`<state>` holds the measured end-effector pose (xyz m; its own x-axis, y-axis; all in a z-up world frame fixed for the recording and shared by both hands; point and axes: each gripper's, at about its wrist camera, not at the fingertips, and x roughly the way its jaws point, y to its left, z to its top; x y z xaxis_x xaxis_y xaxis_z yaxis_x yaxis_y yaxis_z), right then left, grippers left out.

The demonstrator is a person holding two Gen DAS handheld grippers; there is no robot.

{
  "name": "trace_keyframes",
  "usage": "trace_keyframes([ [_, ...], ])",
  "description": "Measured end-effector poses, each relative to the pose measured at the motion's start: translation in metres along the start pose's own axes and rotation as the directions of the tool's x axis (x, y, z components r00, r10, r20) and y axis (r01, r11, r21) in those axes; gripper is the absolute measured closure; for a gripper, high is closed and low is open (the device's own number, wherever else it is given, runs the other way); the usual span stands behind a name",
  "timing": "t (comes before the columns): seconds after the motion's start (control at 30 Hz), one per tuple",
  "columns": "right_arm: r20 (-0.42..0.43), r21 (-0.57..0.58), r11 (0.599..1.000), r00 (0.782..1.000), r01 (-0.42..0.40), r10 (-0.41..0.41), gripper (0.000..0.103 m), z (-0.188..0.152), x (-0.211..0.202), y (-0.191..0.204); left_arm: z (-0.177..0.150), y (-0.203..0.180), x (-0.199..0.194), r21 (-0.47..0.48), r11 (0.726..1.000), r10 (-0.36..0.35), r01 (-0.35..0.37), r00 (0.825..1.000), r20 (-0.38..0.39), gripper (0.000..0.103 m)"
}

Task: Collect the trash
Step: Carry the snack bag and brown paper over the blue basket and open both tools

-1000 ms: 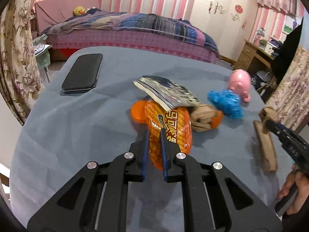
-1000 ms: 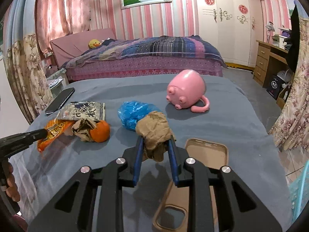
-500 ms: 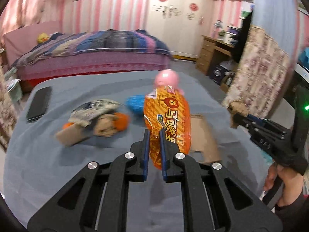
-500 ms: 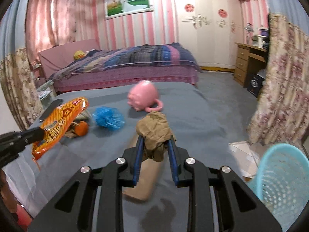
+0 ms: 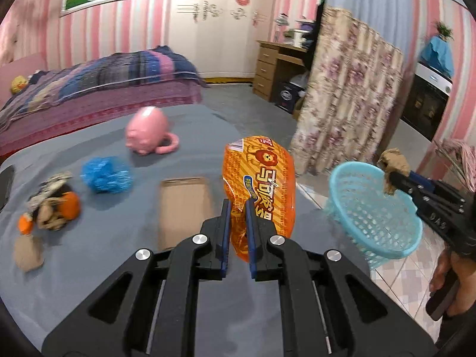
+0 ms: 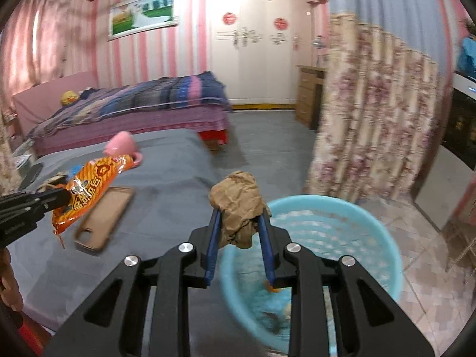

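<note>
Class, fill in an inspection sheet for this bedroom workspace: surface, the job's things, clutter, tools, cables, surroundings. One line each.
Surface: grey cloth-covered table, partly littered.
Job's things: orange snack wrapper in the left tool; crumpled brown paper in the right tool, at the near rim of the blue basket; the basket stands on the floor past the table edge with scraps inside. Blue crumpled ball, a mixed scrap pile and a brown wad remain on the table.
Clutter: pink pig mug, tan phone case.
Tools: left tool shut on the wrapper; right tool shut on the paper.
Cables: nothing seen.
Surroundings: bed, floral curtain, wooden drawers.
</note>
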<state>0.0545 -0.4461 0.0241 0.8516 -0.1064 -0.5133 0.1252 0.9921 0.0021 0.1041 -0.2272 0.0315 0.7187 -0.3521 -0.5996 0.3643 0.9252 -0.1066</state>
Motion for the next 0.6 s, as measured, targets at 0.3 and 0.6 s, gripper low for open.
trace_keyframes([
  [0.3, 0.008, 0.09, 0.986, 0.99, 0.139, -0.141, 0.077, -0.008, -0.015, -0.074, 0.007, -0.076, 0.035, 0.108, 0.99, -0.093, 0.095, 0.995, -0.022, 0.095],
  [0.6, -0.007, 0.142, 0.974, 0.985, 0.174, -0.175, 0.077, -0.022, -0.012, -0.109, 0.003, -0.143, 0.068, 0.219, 0.963, -0.146, 0.158, 0.987, -0.068, 0.095],
])
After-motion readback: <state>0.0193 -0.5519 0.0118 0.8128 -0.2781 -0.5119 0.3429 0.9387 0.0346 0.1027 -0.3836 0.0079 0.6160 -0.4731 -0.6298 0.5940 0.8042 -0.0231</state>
